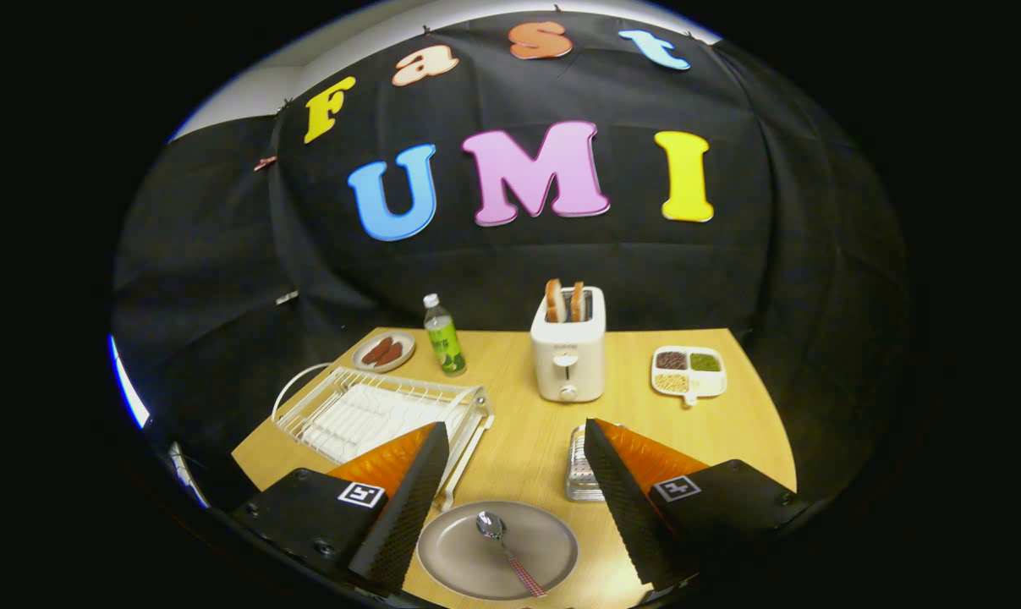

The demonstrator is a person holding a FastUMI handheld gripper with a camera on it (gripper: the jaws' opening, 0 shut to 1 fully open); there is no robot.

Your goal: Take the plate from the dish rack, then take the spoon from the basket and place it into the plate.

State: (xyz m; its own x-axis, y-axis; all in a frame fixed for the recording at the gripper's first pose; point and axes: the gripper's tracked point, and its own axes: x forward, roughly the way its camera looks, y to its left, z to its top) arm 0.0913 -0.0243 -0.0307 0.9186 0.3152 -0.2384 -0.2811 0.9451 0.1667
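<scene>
Hand-held gripper [510, 499] fingers are held spread wide, gripping nothing, above the plate [459, 558], in which the spoon [503, 541] is laid.

a round, grey-brown plate [497, 550] lies flat on the wood table. a spoon [508, 554] rests in it, shiny bowl up toward the far rim, checked red handle slanting down toward the near rim.

the white wire rack [375, 410] stands beyond, and the metal basket [579, 465] sits nearby.
</scene>
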